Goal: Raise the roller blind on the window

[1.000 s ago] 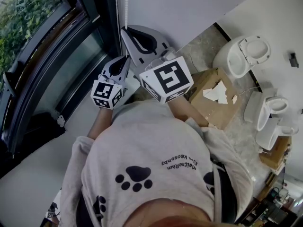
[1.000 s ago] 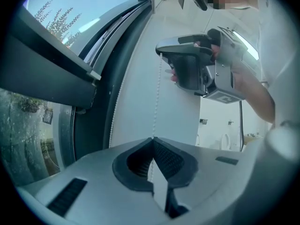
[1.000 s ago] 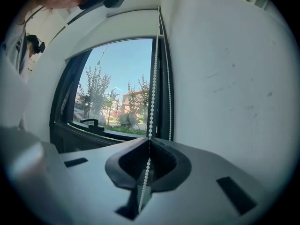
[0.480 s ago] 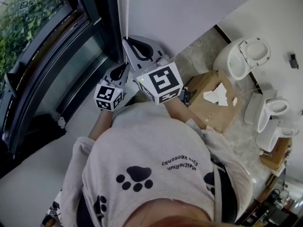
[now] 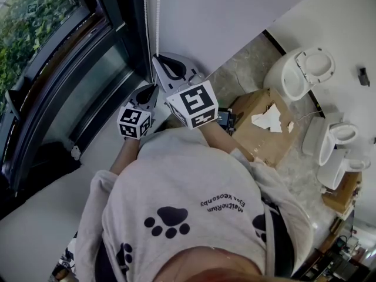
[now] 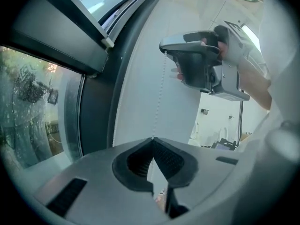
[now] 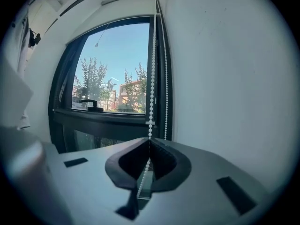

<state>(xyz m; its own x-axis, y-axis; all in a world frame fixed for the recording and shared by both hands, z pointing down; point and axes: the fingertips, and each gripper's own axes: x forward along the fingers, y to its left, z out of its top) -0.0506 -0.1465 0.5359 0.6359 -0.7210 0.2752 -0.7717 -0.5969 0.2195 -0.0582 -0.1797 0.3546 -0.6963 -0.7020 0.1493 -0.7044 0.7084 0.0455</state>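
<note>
- Both grippers sit lower than a second ago: the left gripper (image 5: 157, 87) and right gripper (image 5: 156, 57) have sunk along the bead chain (image 5: 157, 16). The right one's marker cube is now nearer the person's grey sweatshirt (image 5: 182, 198).
- White wall (image 5: 235, 10) fills twelve o'clock in the head view. The dark-framed window (image 5: 59, 69) lies at ten o'clock, with trees outside.
- Marbled floor (image 5: 247, 69) runs toward two o'clock.
- White toilets (image 5: 299, 69) stand at two to three o'clock.
- Cardboard box (image 5: 261, 125) sits at three o'clock of the grippers.
- The chain hangs beside the window frame, at twelve o'clock from both grippers.
- Each gripper's jaws are pinched together on the same strand, the right above the left. A second strand (image 7: 165, 78) hangs free just beside it.
</note>
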